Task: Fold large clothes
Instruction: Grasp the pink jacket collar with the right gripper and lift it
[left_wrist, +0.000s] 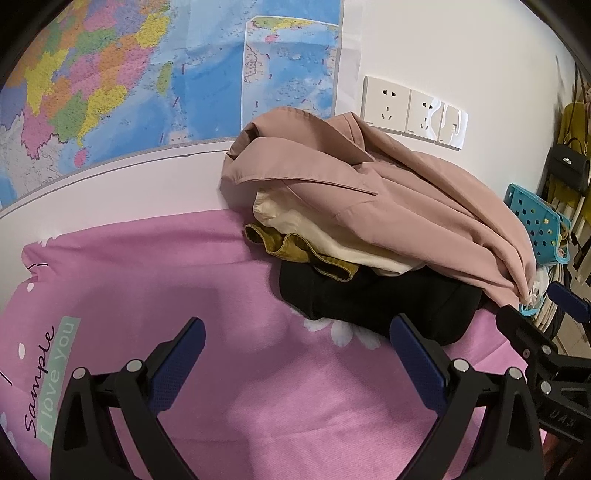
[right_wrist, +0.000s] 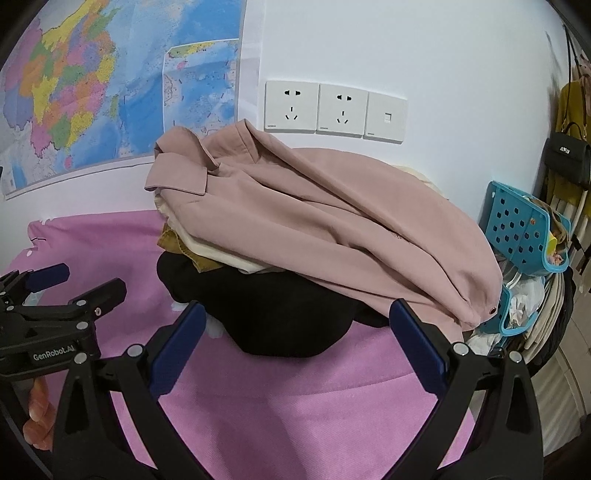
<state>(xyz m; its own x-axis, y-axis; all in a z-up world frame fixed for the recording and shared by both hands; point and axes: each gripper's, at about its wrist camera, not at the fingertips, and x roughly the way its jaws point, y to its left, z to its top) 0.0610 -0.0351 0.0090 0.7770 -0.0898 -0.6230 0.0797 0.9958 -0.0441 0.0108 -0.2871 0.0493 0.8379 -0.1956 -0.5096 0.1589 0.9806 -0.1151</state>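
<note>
A bed covered by a pink floral sheet carried a pile of clothes: a black garment lay directly on the sheet, with mustard, cream and dusty-pink pieces stacked above it.

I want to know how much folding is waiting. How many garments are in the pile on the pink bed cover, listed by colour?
Dusty pink jacket: 1
Cream garment: 1
Mustard-yellow garment: 1
Black garment: 1
Total: 4 visible; more may be hidden underneath.
</note>
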